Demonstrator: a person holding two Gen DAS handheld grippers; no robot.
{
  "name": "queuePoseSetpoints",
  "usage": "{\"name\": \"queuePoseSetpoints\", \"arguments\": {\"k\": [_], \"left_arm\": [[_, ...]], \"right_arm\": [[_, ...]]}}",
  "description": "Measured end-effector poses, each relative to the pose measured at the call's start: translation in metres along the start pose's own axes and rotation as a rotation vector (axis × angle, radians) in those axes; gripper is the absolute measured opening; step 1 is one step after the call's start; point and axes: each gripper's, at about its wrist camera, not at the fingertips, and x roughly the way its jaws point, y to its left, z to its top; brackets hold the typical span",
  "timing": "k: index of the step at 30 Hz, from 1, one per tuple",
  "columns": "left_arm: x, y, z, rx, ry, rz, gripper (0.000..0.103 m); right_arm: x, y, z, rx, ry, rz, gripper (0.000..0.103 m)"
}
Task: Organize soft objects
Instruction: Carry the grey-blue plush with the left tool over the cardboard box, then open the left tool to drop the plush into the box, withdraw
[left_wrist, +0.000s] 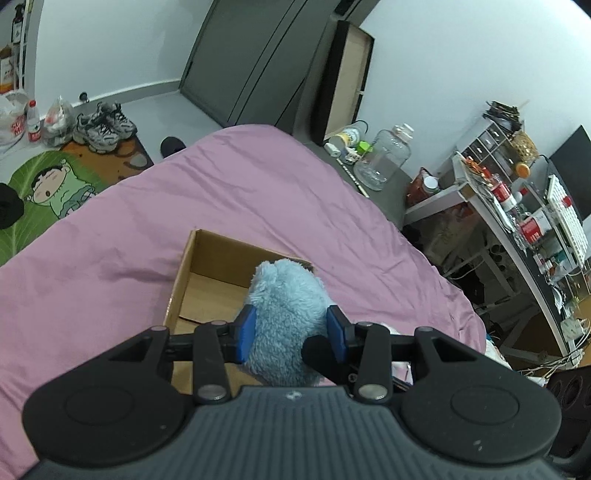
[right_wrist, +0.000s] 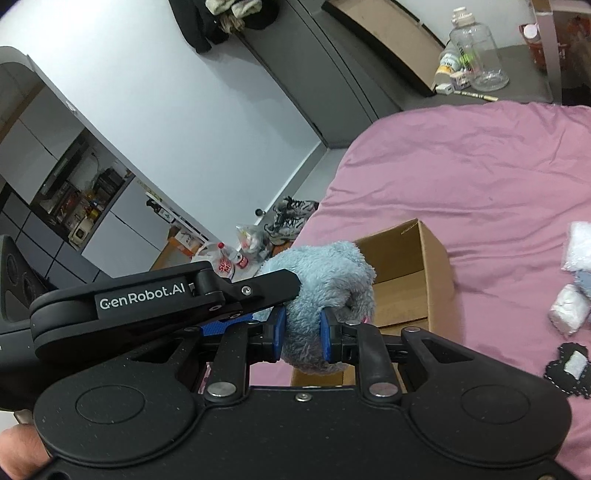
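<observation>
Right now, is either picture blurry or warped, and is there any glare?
Left wrist view: sharp, strong fisheye bending at the edges of the pink bedsheet, no harsh glare. Right wrist view: tilted, slightly soft on the open brown cardboard box; the fluffy light blue plush toy is evenly lit, without strong shadows.

Home bedroom: pink-sheeted bed (left_wrist: 258, 192), sneakers (left_wrist: 103, 127) on floor, cluttered desk (left_wrist: 491, 221).

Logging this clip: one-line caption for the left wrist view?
Left tool shut on a blue plush toy above an open cardboard box on a pink bed.
</observation>
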Motion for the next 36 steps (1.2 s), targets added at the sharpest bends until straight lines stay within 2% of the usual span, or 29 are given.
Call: {"name": "queuePoseSetpoints", "arguments": {"k": [11, 22, 31, 36], "left_arm": [[0.052, 0.037, 0.013, -0.049, 0.089, 0.031, 0.041], [0.097, 0.055, 0.020, -0.056, 0.167, 0.079, 0.041], [0.120, 0.060, 0.029, -0.057, 0.181, 0.145, 0.041], [0.121, 0.058, 0.029, -0.064, 0.184, 0.185, 0.045]], "right_arm": [[0.055, -0.017, 0.002, 0.039, 0.076, -0.036, 0.021], [0.094, -0.036, 0.002, 0.092, 0.140, -0.077, 0.023], [0.115, -0.039, 0.005, 0.123, 0.168, -0.094, 0.023], [0.116, -0.042, 0.007, 0.139, 0.184, -0.093, 0.025]]}}
